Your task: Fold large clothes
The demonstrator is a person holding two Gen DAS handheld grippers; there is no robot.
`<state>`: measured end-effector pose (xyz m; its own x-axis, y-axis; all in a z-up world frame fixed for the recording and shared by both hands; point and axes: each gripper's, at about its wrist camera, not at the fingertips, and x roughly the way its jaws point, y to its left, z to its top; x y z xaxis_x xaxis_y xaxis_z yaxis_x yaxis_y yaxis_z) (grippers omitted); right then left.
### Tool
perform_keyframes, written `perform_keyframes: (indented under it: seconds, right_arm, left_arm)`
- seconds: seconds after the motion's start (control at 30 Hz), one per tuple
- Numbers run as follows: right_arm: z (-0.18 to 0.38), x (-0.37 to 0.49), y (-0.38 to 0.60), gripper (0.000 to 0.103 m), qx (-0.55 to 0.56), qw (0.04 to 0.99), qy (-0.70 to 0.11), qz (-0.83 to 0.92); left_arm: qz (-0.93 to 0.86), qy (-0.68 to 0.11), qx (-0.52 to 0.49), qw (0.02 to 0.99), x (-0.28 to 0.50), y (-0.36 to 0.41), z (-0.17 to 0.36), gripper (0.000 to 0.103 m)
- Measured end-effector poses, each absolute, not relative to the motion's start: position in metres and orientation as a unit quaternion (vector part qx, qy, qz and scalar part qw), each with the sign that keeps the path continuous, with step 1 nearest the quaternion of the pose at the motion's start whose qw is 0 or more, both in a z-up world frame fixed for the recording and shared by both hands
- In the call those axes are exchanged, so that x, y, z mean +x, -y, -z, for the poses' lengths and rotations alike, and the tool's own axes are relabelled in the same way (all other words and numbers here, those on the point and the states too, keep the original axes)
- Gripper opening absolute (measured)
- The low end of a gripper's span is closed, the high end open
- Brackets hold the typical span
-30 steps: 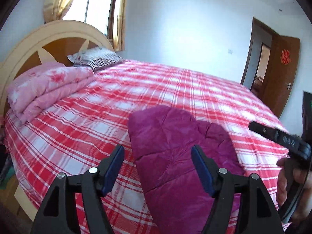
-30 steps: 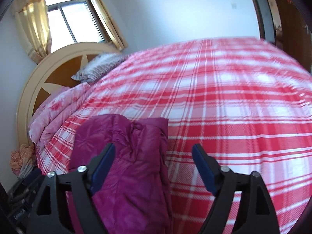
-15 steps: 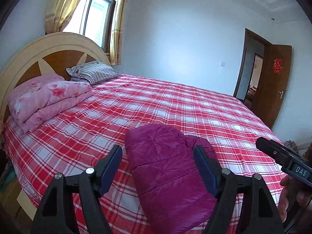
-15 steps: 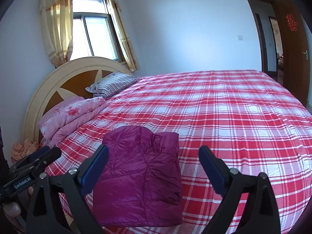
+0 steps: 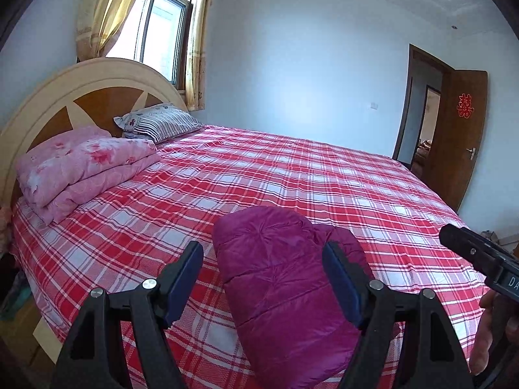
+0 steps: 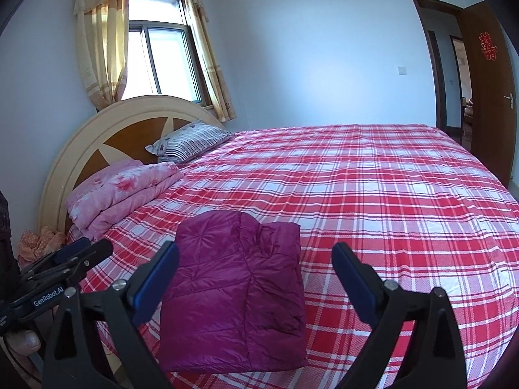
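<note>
A magenta quilted down jacket (image 5: 285,288) lies folded into a compact rectangle on the red plaid bed (image 5: 292,175), near the front edge. It also shows in the right wrist view (image 6: 236,288). My left gripper (image 5: 262,278) is open and empty, held above and in front of the jacket, apart from it. My right gripper (image 6: 256,278) is open and empty, also held back from the jacket, which lies toward its left finger. The right gripper's body shows at the right edge of the left wrist view (image 5: 480,256); the left gripper's body shows at the left of the right wrist view (image 6: 55,278).
A folded pink floral quilt (image 5: 84,168) and a striped pillow (image 5: 159,123) lie by the round headboard (image 5: 42,103). A window with yellow curtains (image 5: 159,26) is behind. An open brown door (image 5: 460,136) stands at the far right. Clothes lie on the floor left of the bed (image 6: 39,243).
Both grippers have drawn back and up from the folded jacket, so more of the room and bed shows. The jacket has stayed in place, folded.
</note>
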<state>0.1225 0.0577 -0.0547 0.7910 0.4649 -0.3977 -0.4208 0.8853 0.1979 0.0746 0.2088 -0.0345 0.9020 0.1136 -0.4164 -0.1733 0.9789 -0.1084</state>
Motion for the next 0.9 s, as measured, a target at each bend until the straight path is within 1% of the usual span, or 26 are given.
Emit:
perform_keyframes:
  seconds: [0.9]
  right_arm:
    - [0.056, 0.119, -0.045, 0.097, 0.063, 0.946, -0.221, -0.227]
  left_arm:
    - [-0.070, -0.214, -0.064, 0.972, 0.076, -0.200, 0.035, 0.076]
